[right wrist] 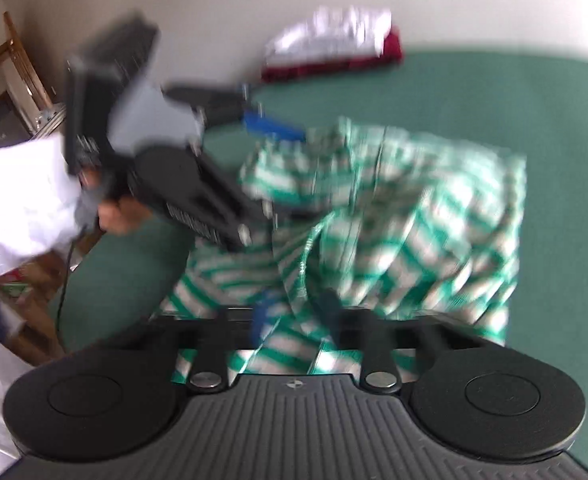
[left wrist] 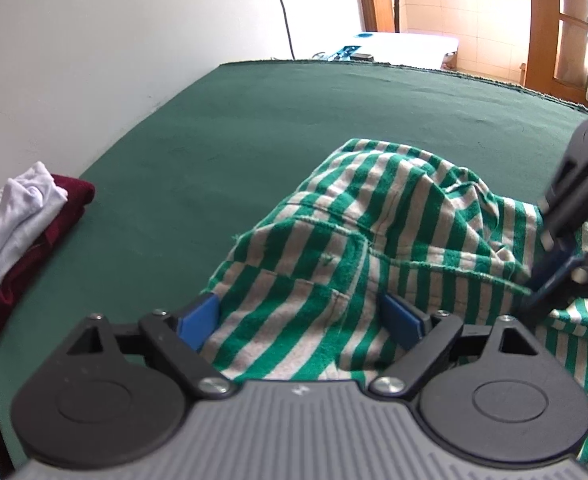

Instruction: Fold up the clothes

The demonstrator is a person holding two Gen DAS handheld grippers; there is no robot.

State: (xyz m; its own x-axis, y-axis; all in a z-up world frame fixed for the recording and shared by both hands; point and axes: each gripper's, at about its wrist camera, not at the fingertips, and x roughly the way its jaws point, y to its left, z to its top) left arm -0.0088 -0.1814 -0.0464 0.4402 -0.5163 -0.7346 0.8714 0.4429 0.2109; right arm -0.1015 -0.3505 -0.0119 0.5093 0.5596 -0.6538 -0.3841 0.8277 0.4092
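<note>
Blurring right tool (right wrist: 294, 316) pinched on striped garment (left wrist: 374, 220), left tool (left wrist: 300, 320) spread wide.

- The left tool (left wrist: 298, 320) points steeply down, its blue fingers (left wrist: 197, 320) spread wide with striped cloth (left wrist: 334, 248) lying loose between them, not pinched.
- In the right wrist view the left tool (right wrist: 271, 160) reaches in from the left, tilted downward, held by a hand (right wrist: 117, 212) below a white sleeve (right wrist: 17, 208).
- The right tool (right wrist: 294, 312) also points down, its fingers drawn together on a fold of the cloth; that view is blurred.
- In the left wrist view the right tool (left wrist: 542, 292) enters at the right edge, its tip in the cloth.
</note>
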